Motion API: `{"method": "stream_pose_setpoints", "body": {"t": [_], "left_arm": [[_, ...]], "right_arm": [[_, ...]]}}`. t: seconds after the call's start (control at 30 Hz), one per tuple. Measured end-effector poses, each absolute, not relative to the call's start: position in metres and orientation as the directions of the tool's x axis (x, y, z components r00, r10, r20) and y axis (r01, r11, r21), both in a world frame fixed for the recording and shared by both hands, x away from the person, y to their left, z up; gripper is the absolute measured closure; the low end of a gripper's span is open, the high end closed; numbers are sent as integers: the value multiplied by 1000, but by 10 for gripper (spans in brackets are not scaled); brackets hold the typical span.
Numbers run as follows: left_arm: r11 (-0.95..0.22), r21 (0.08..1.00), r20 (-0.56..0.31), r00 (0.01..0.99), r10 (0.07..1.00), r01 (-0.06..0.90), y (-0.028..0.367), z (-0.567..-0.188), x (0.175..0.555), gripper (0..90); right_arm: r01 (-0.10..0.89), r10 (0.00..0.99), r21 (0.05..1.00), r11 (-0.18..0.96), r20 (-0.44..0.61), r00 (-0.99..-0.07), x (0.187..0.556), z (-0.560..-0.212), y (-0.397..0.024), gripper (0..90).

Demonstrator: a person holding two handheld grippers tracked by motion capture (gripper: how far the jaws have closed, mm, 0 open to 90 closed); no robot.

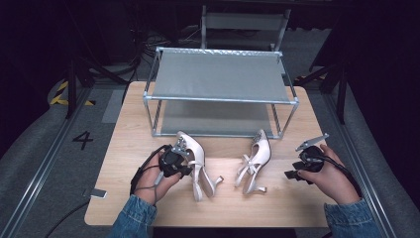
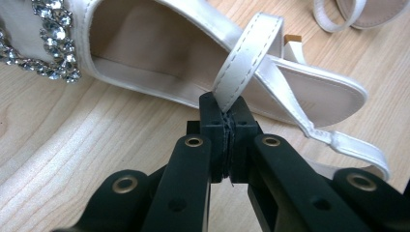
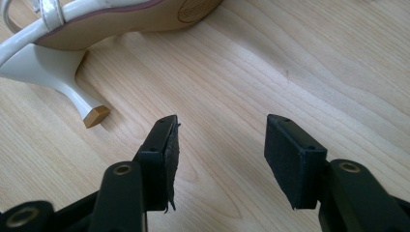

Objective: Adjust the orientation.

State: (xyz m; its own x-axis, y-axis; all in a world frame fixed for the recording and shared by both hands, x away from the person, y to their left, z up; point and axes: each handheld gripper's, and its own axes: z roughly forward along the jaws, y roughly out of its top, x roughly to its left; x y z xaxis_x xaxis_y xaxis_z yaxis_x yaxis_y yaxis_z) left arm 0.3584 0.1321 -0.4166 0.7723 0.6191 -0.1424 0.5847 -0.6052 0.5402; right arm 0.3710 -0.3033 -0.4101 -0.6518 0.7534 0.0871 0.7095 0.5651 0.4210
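Left gripper (image 1: pixel 181 161) sits at the near-left of the wooden table (image 1: pixel 223 208) in the high view, jaws clamped at the side of the left shoe (image 1: pixel 193 153), a white slingback heel with a rhinestone trim. Right shoe (image 1: pixel 257 158) lies on its side near table centre, well apart from the left one. Right gripper (image 1: pixel 293 173) is held off to the right of it, near but not touching. A two-tier metal rack (image 1: pixel 220 79) stands at the far side of the table, behind both shoes.

Left gripper view: left gripper (image 2: pixel 227 113) jaws pinched together on the white ankle strap (image 2: pixel 246 58) of the left shoe (image 2: pixel 145 53), pads pressing the strap from both sides. Rhinestones (image 2: pixel 51 43) at upper left, shoe resting on the table.

Right gripper view: right gripper (image 3: pixel 220 145) jaws spread wide, nothing between the pads, bare wood below. Right shoe (image 3: pixel 121 19) lies at upper left on its side, heel (image 3: pixel 63 77) with a tan tip pointing toward the jaws, clear of them.
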Motion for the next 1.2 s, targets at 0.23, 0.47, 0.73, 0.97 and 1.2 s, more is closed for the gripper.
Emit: {"method": "stream_pose_setpoints", "body": {"t": [0.23,0.47,0.73,0.97,1.2], "left_arm": [[-588,575,-131,774,620,569,134,-404,354,885],[-574,605,-95,766,636,552,138,-389,349,884],[-575,626,-47,761,647,527,139,-381,349,884],[-596,611,-39,772,635,521,134,-381,351,883],[-583,610,-85,776,625,536,130,-380,352,704]], "right_arm": [[703,750,426,569,81,-657,371,-410,-302,475],[707,751,421,568,85,-654,370,-411,-302,473],[711,755,418,565,85,-650,368,-412,-303,472],[715,759,415,563,84,-646,365,-413,-306,471],[720,767,418,554,81,-637,363,-412,-311,468]]}}
